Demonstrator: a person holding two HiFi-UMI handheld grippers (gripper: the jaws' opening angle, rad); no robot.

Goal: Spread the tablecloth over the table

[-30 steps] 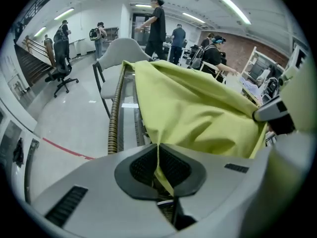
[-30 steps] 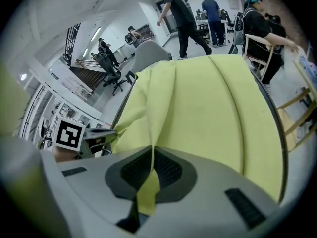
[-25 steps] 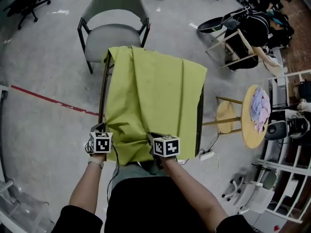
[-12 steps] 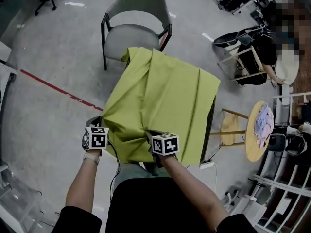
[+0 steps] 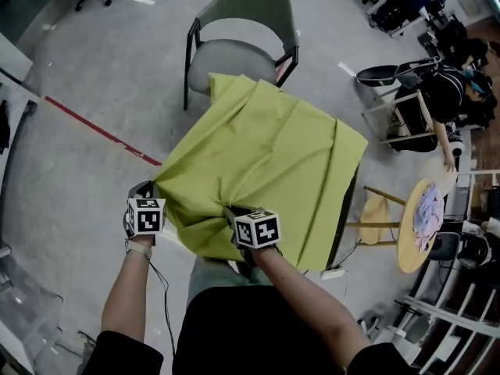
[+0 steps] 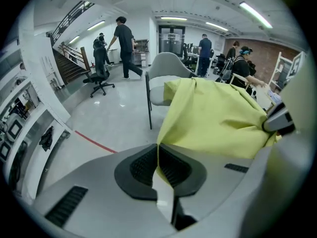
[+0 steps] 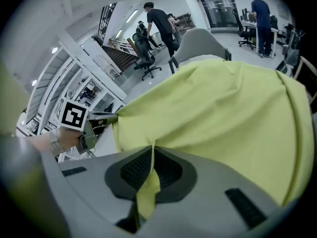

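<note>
The left gripper (image 6: 157, 158) and the right gripper (image 7: 148, 170) both pinch the near hem of the green tablecloth (image 5: 266, 162); it now hides the table's (image 5: 346, 209) left edge, bare a moment ago; ridges remain, so the spreading looks unfinished.

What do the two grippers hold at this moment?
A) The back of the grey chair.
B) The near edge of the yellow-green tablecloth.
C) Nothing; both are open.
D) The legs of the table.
B: the left gripper and the right gripper are each shut on a fold of the tablecloth.
</note>
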